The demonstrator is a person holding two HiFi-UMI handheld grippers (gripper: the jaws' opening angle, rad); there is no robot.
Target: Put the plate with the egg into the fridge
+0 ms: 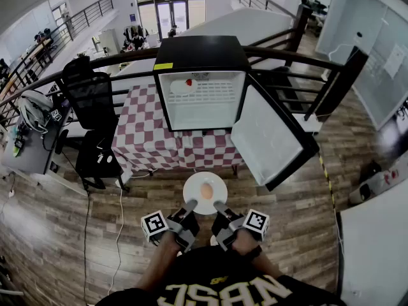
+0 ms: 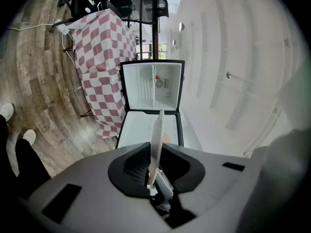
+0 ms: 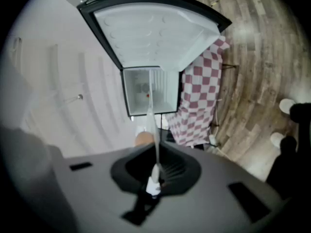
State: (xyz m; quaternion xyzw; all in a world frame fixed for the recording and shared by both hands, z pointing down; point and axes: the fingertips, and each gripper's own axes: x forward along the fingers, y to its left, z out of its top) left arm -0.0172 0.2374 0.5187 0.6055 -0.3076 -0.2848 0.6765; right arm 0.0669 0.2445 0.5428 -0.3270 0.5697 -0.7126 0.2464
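Left gripper and right gripper are clamping the plate by its near rim, carrying the egg toward the open fridge. The next move is probably calling for advancing while keeping it level.

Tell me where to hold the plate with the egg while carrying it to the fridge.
Grip the plate by its thin near rim, from your side, as the left gripper and right gripper do now. Flat and shallow, it offers jaws only its edge; two spaced, level grips should keep the egg centred and leave the far edge free toward the fridge.
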